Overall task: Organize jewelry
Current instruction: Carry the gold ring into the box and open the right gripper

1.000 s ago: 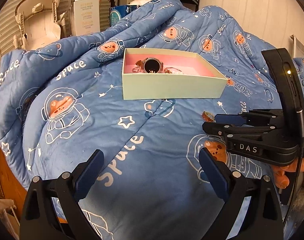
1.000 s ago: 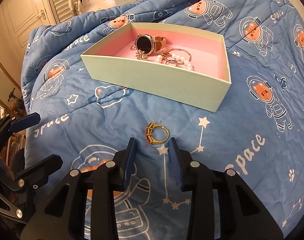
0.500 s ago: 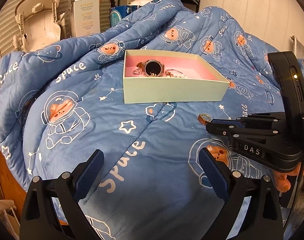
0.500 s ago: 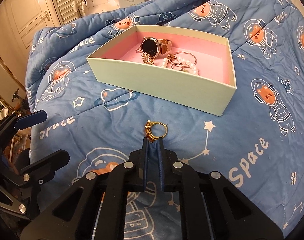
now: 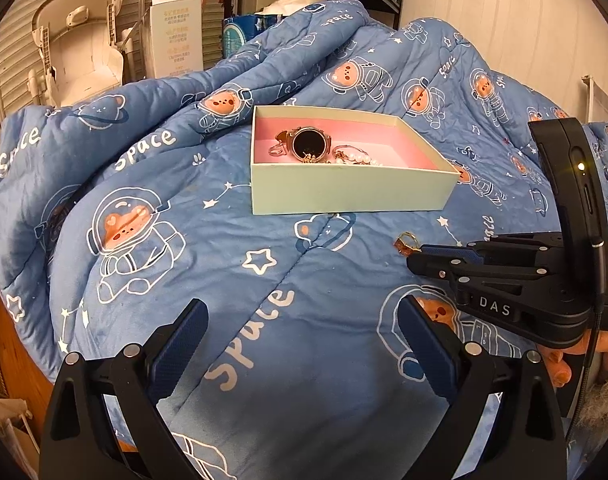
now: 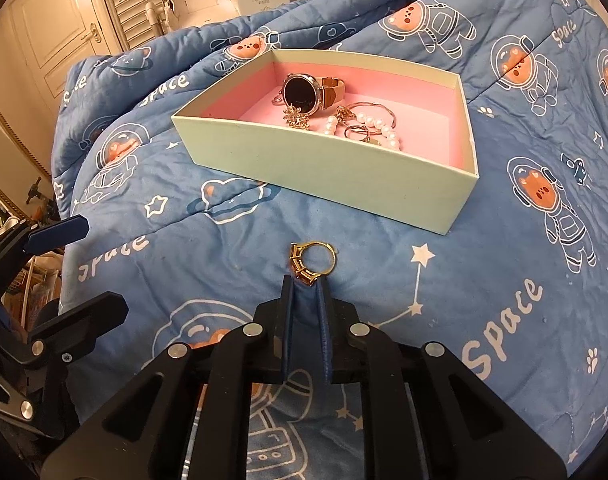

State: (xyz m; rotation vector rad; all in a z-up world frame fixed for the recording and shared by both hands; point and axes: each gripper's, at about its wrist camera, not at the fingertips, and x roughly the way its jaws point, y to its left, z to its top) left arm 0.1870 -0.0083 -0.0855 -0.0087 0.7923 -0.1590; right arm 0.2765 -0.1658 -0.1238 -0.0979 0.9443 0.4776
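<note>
Nearest, the right gripper (image 6: 306,285) is closed on the gold ring (image 6: 313,263), held above the blue quilt (image 6: 240,248); the left gripper (image 5: 300,344) is spread wide. Beyond, the box (image 6: 328,168) contains a watch (image 6: 304,94).

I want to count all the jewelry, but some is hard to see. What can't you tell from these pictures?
- Left wrist view: the box near wall hides part of the pearl bracelet.
- Left wrist view: the gold ring is small and partly behind the right tool.
- Right wrist view: the right tool tips cover the ring's base, so a firm hold is unclear.
- Both views: the watch face is dark, unreadable.
</note>
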